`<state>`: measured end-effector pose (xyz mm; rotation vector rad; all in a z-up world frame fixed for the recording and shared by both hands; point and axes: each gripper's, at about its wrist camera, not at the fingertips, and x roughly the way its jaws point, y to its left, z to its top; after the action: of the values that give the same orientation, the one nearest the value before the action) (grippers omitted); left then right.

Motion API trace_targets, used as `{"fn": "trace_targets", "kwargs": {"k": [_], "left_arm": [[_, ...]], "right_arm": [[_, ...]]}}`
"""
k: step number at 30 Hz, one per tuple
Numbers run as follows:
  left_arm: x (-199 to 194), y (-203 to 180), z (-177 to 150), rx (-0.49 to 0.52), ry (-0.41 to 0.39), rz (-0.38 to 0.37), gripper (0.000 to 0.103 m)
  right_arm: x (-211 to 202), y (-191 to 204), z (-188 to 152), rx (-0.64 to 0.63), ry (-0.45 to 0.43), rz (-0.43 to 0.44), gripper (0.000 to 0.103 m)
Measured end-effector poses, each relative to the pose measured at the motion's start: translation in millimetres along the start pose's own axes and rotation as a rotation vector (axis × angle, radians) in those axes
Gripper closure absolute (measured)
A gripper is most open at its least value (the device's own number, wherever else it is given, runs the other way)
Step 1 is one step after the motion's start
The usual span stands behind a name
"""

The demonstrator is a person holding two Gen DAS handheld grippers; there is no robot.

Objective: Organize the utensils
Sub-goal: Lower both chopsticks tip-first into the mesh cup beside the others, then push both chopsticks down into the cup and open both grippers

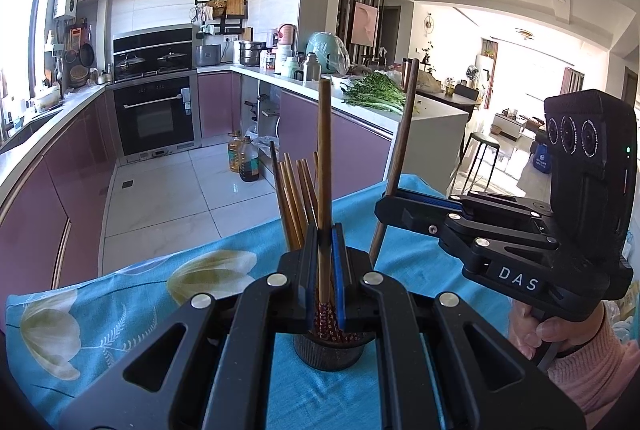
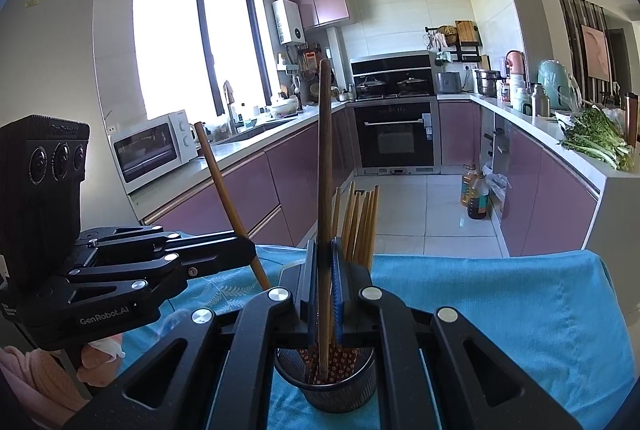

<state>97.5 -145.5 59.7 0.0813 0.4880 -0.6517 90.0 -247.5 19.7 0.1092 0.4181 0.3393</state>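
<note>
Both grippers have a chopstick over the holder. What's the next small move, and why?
Probably open the left gripper and let its chopstick drop. Its patterned lower end already sits inside the holder beside the other chopsticks. The right gripper could release its chopstick next.

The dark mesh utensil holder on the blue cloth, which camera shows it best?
The right wrist view: the dark mesh utensil holder shows its open rim, mesh wall and the chopstick tips inside. In the left wrist view the holder is mostly hidden behind the left gripper; only its lower wall shows.
</note>
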Motion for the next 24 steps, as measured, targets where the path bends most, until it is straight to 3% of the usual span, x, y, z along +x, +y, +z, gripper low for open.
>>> {"fn": "trace_targets", "kwargs": {"k": [24], "left_arm": [[10.2, -4.9, -3.4, 0.003, 0.050, -0.001, 0.095]], "right_arm": [[10.2, -7.5, -9.0, 0.011, 0.042, 0.004, 0.097]]}}
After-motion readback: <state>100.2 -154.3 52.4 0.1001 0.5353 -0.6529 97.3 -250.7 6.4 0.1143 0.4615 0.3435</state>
